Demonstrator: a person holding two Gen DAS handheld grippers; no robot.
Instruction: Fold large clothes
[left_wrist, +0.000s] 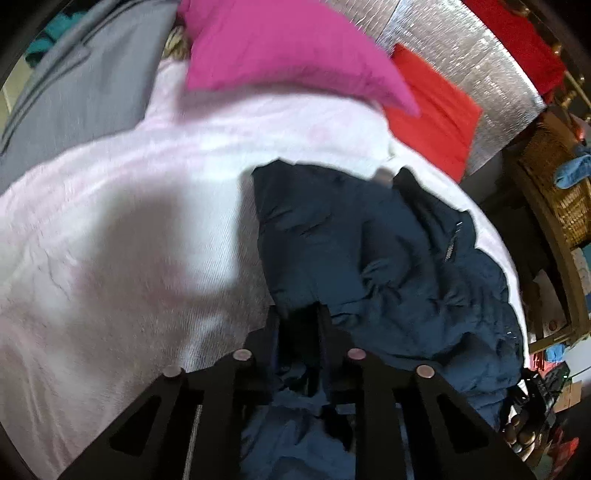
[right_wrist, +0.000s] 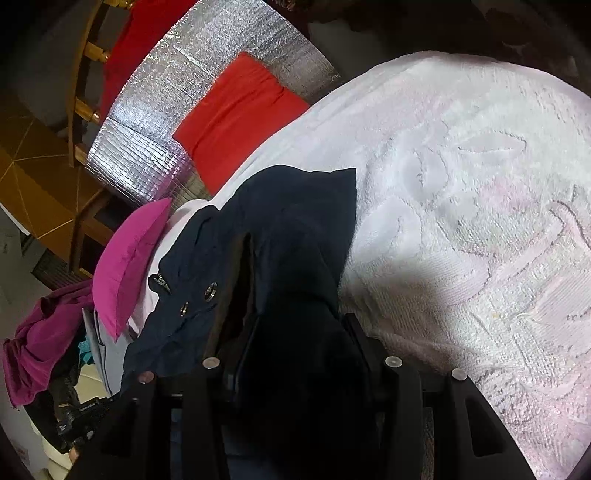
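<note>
The navy jacket lies crumpled on a pale pink towel that covers the surface; in the left wrist view it fills the centre and lower right of the frame, its zip showing at right. The left tool sits at the lower middle of that frame with its two fingers drawn close together and a fold of the jacket's cloth pinched between them, more navy fabric bunched beneath the tool's body. A magenta cushion lies at the upper middle, a red cloth to its right on a silver foil sheet, and a wicker basket stands at the right edge.

In the right wrist view the jacket runs from the centre down to the bottom of the frame (snap buttons show at its left side), draped over the right tool. Its fingers stand partly apart with dark cloth heaped between and over them; I cannot tell whether the pads press on the fabric. The towel's embossed pattern fills the right half
</note>
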